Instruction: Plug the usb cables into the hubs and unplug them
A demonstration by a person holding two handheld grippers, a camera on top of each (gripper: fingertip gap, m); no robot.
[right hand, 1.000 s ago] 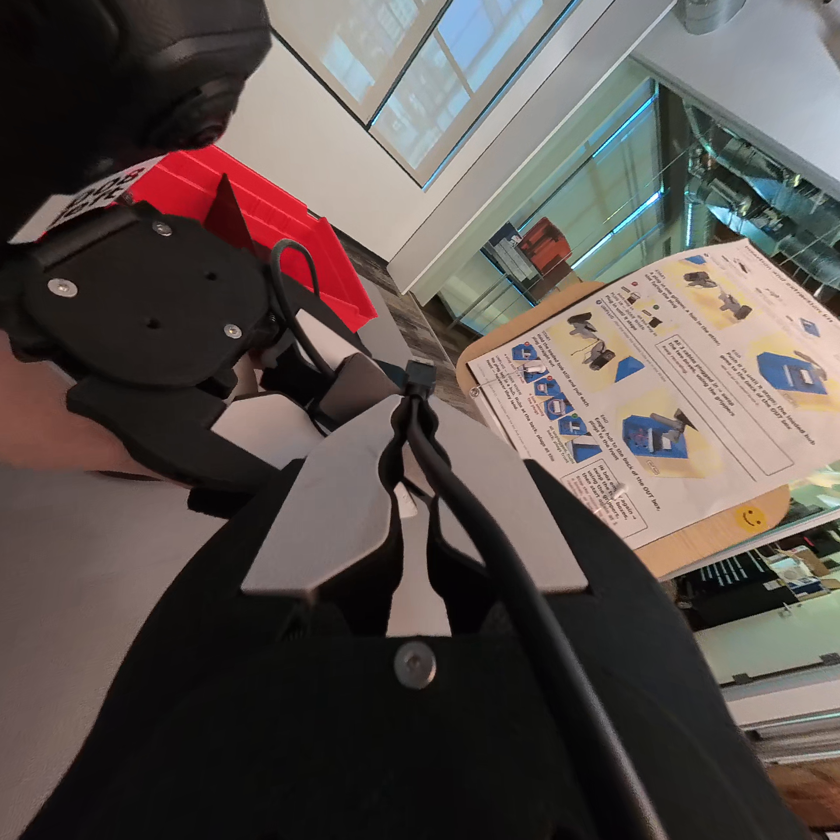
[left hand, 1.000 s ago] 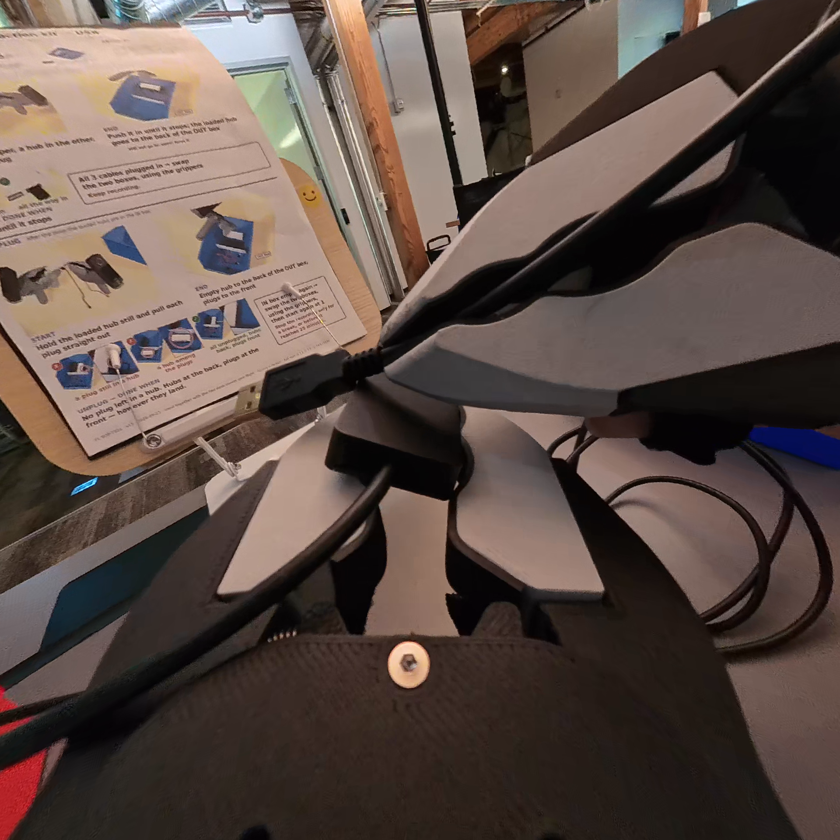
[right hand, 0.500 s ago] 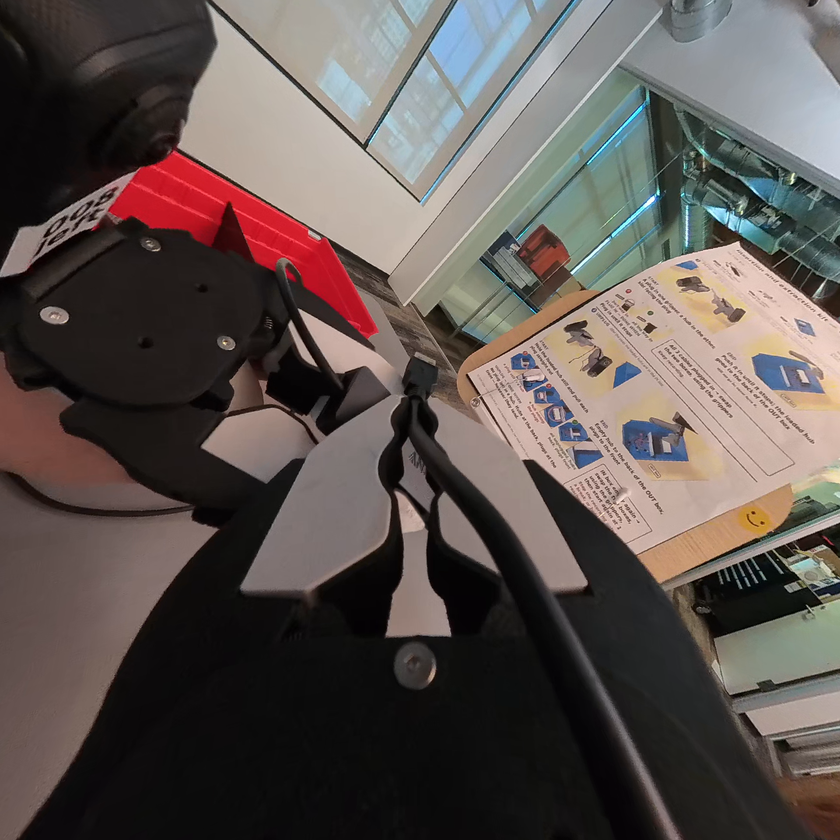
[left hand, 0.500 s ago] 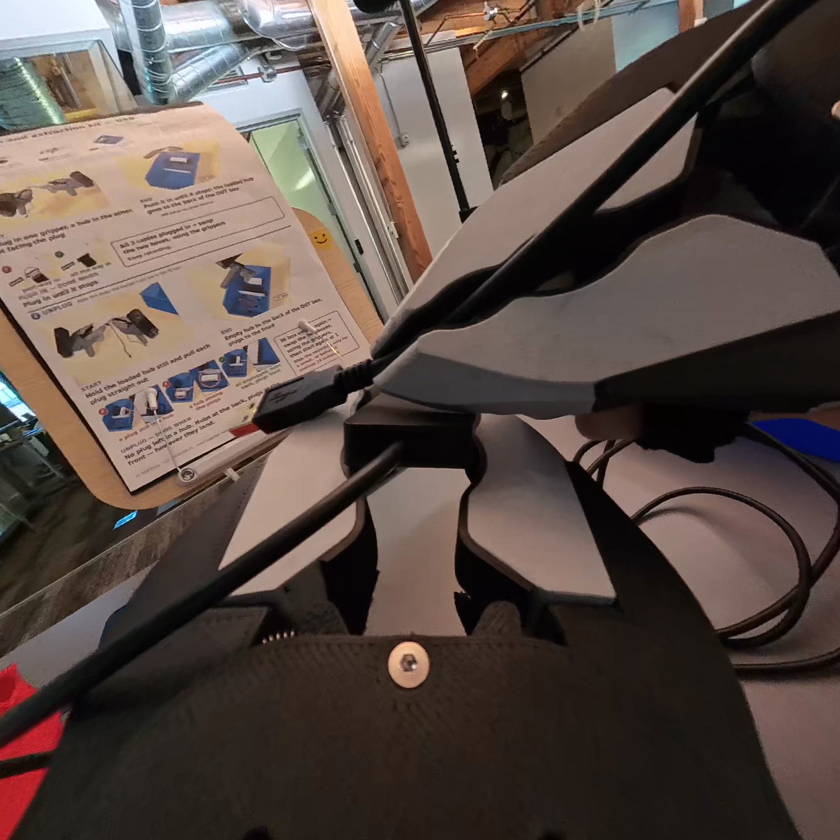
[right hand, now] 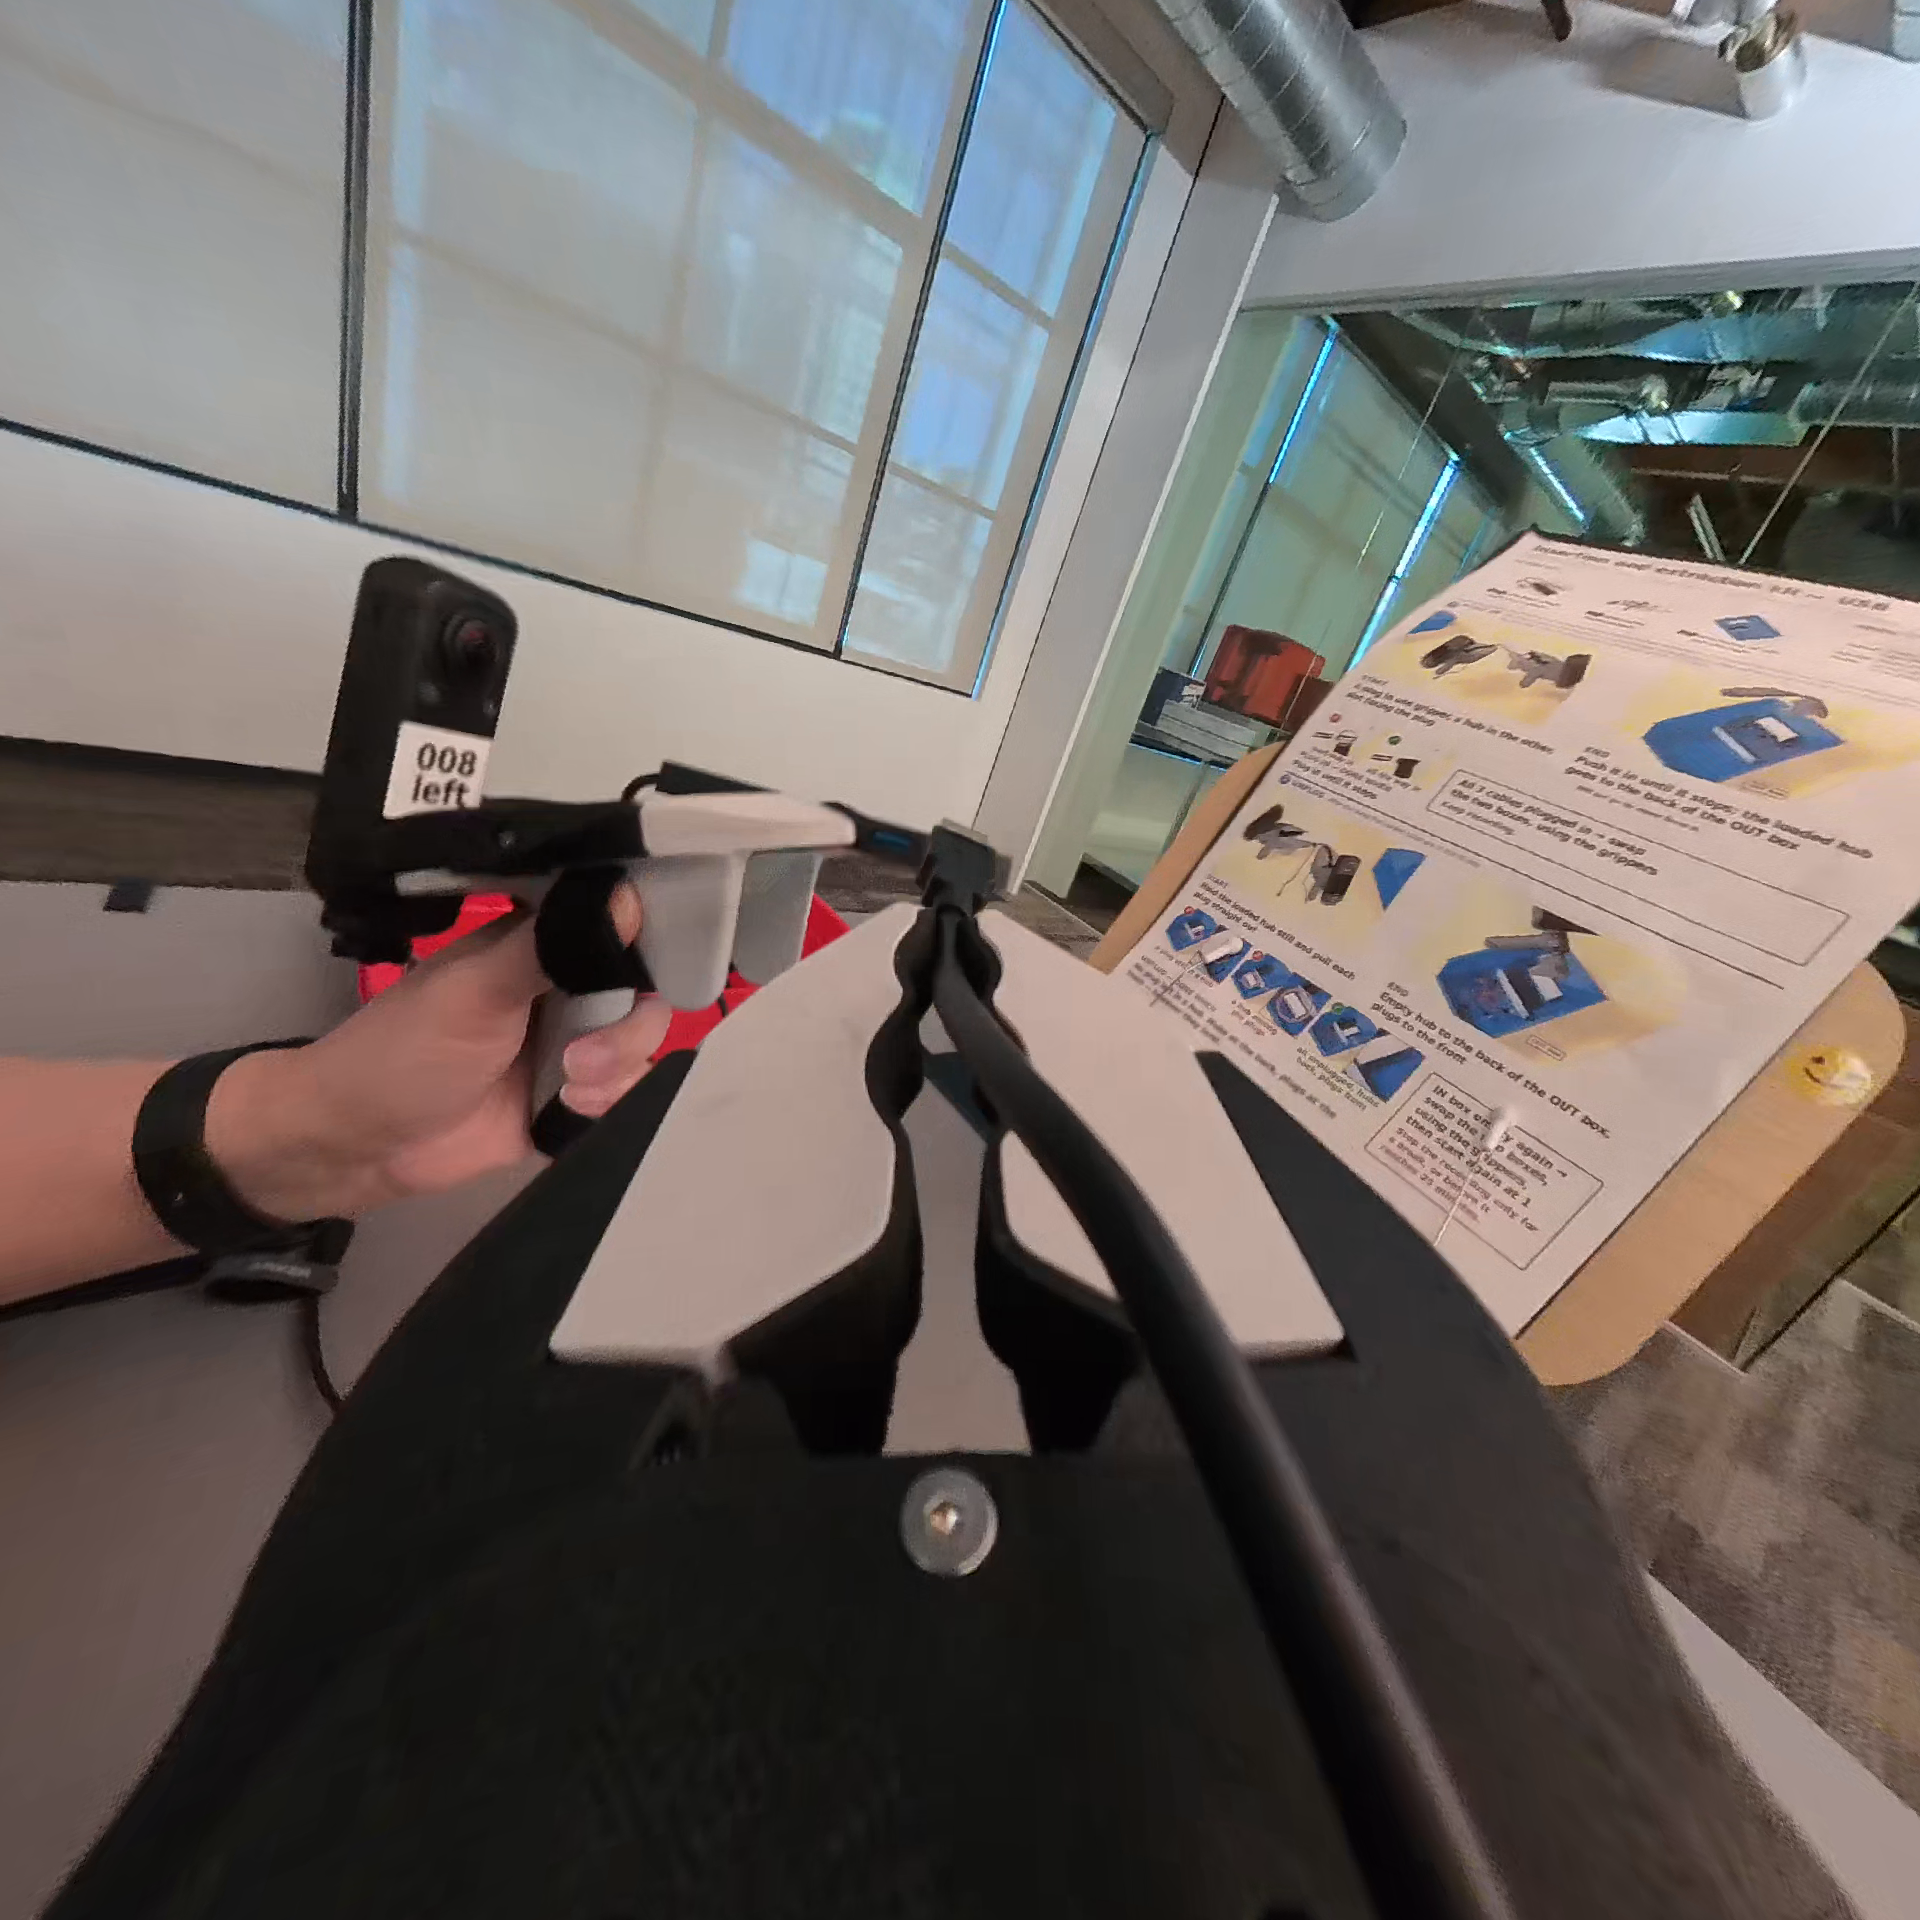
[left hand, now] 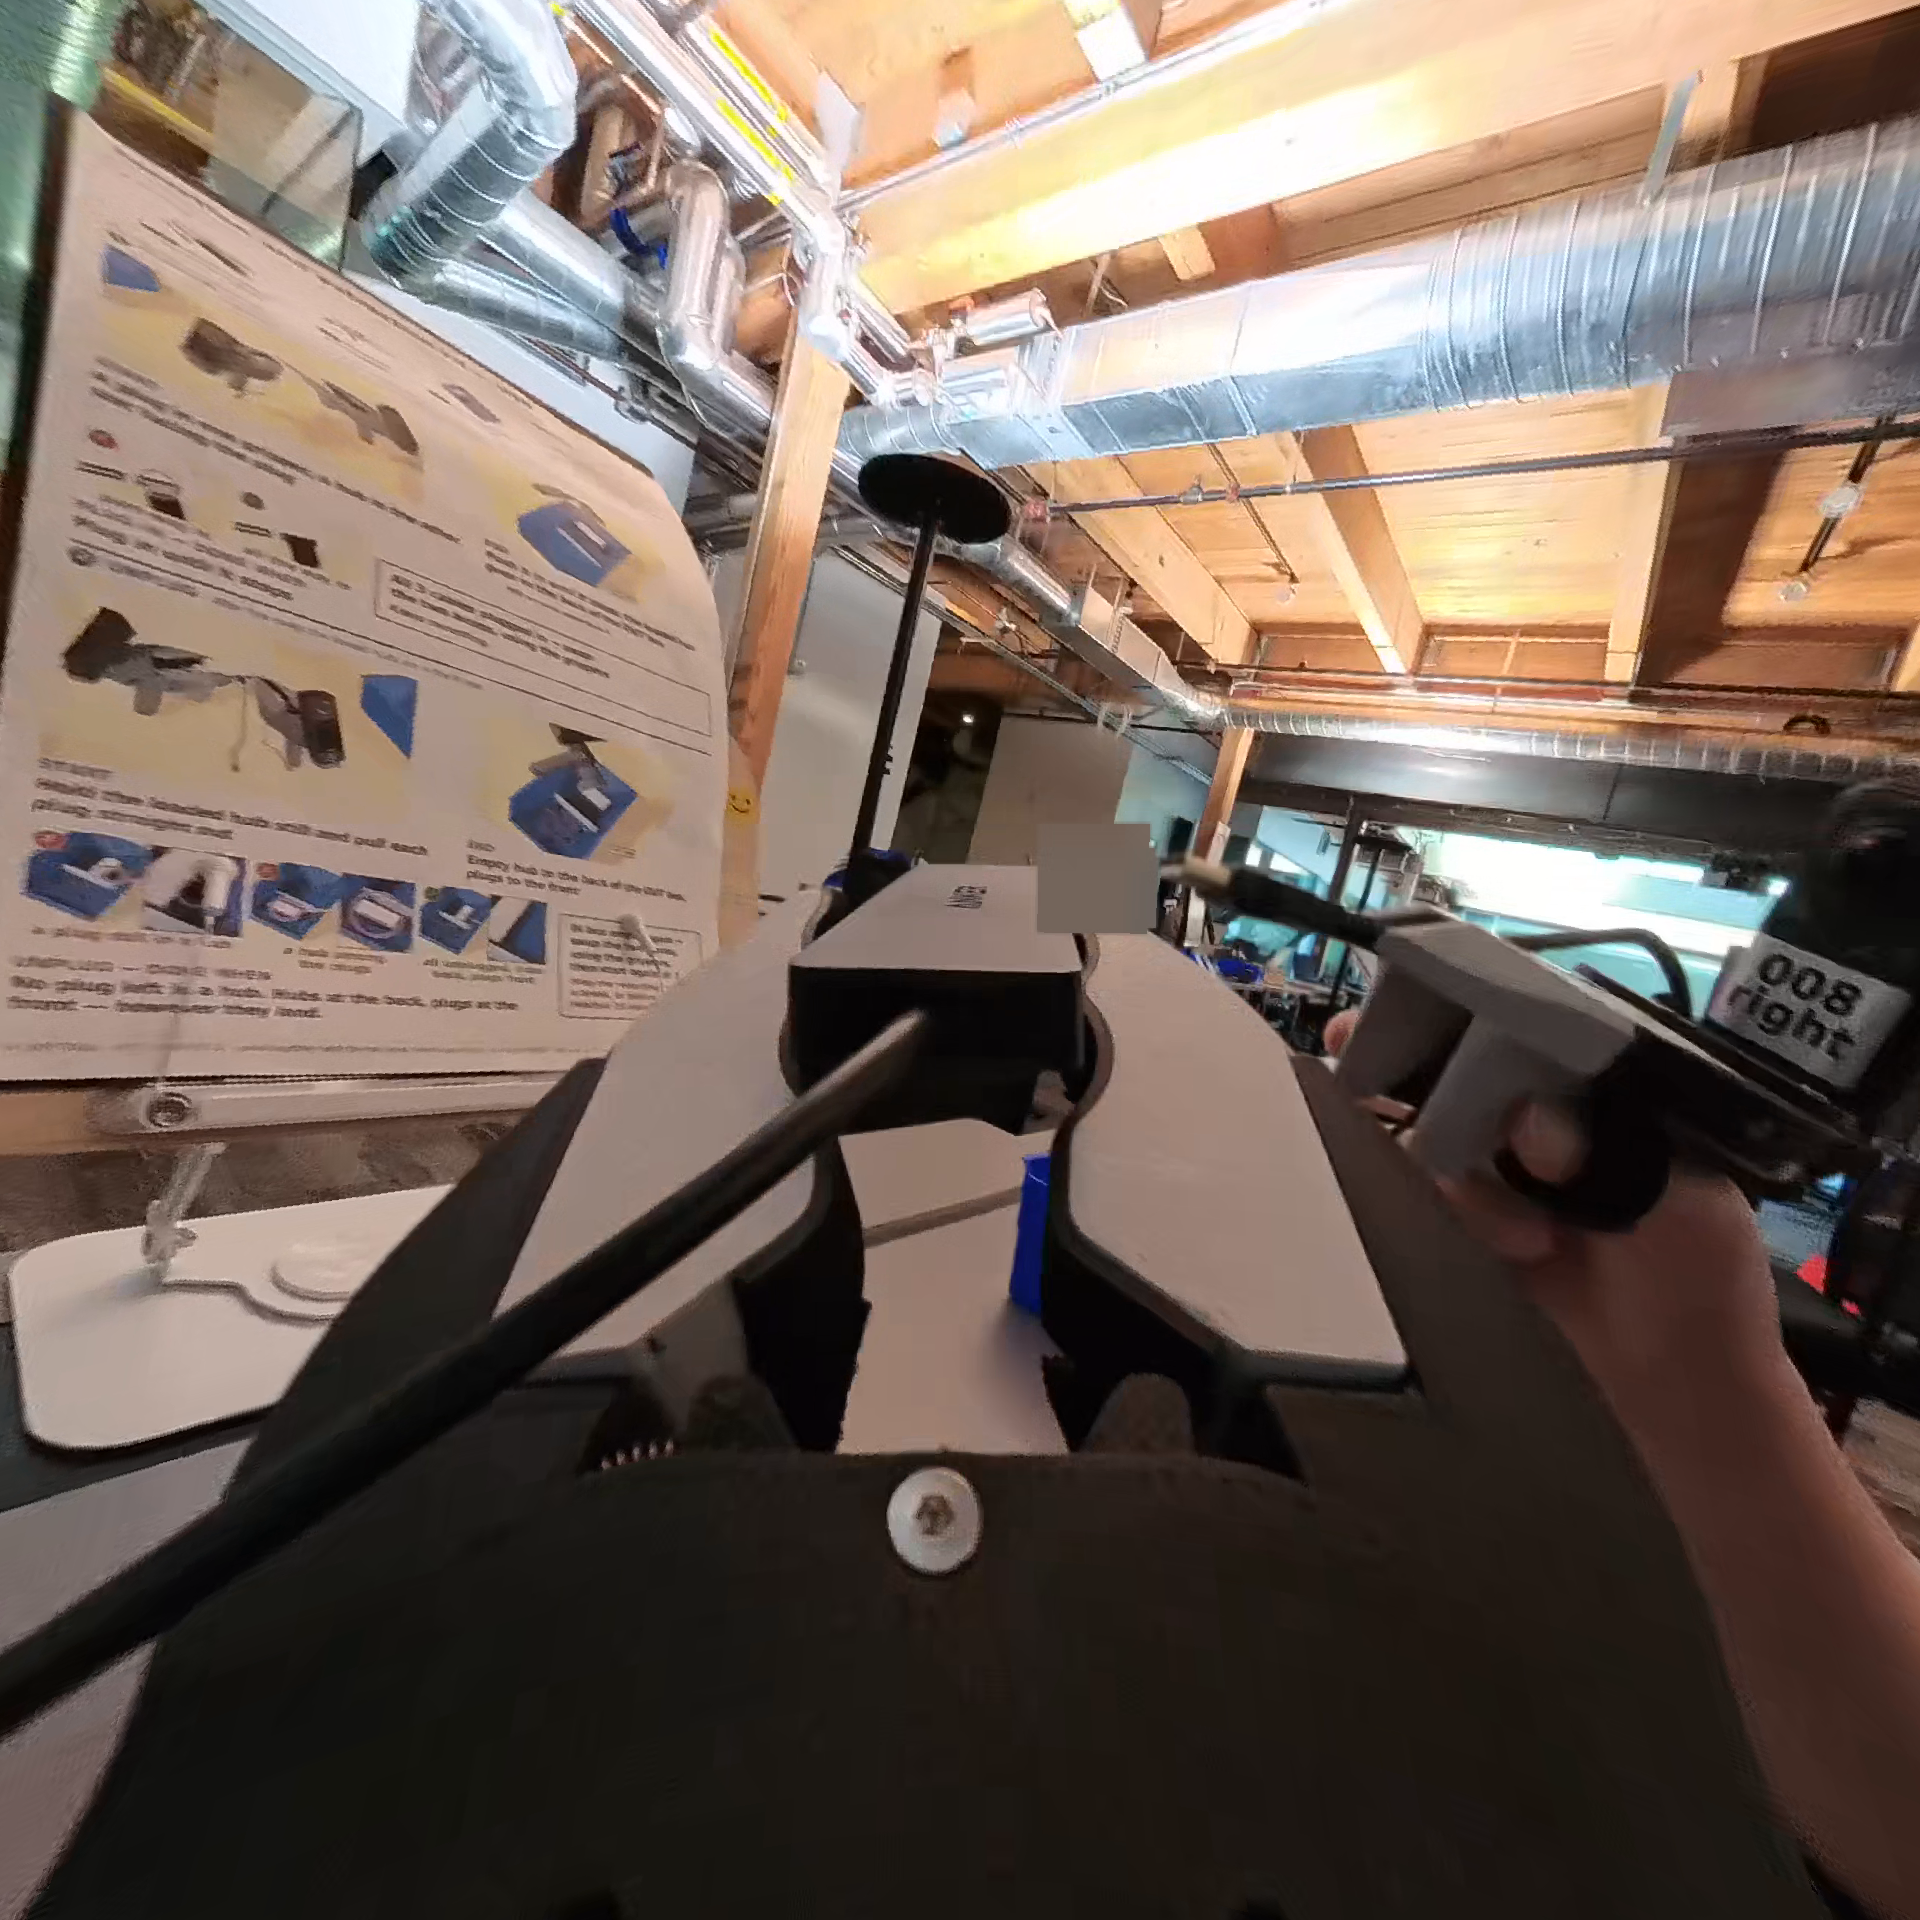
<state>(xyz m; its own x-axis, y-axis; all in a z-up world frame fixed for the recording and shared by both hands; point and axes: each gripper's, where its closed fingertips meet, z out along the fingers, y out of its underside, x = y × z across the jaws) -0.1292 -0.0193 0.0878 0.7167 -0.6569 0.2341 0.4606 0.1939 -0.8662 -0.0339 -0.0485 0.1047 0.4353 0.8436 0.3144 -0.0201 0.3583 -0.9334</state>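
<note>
My left gripper [left hand: 935,971] is shut on a black USB hub [left hand: 935,997] and holds it up in the air. The hub's own cable [left hand: 520,1268] trails down to the lower left. My right gripper [right hand: 951,920] is shut on a black USB cable [right hand: 1091,1195] just behind its plug [right hand: 961,857]. In the right wrist view the left gripper [right hand: 748,821] comes in from the left, and the hub's end [right hand: 888,840] sits just left of the plug with a small gap. In the left wrist view the right gripper [left hand: 1392,935] and its plug [left hand: 1236,883] are to the right of the hub.
An instruction sheet on a wooden board [left hand: 364,727] stands on a white base [left hand: 156,1330] behind the grippers; it also shows in the right wrist view [right hand: 1507,935]. A red bin [right hand: 436,935] sits behind the hand on the left gripper. A blue box edge [left hand: 1034,1226] shows between my left fingers.
Both grippers have risen and tilted upward. The right gripper, which lay close over the left gripper's fingers, has swung off to the right. The plug now stands beside the hub's far end.
</note>
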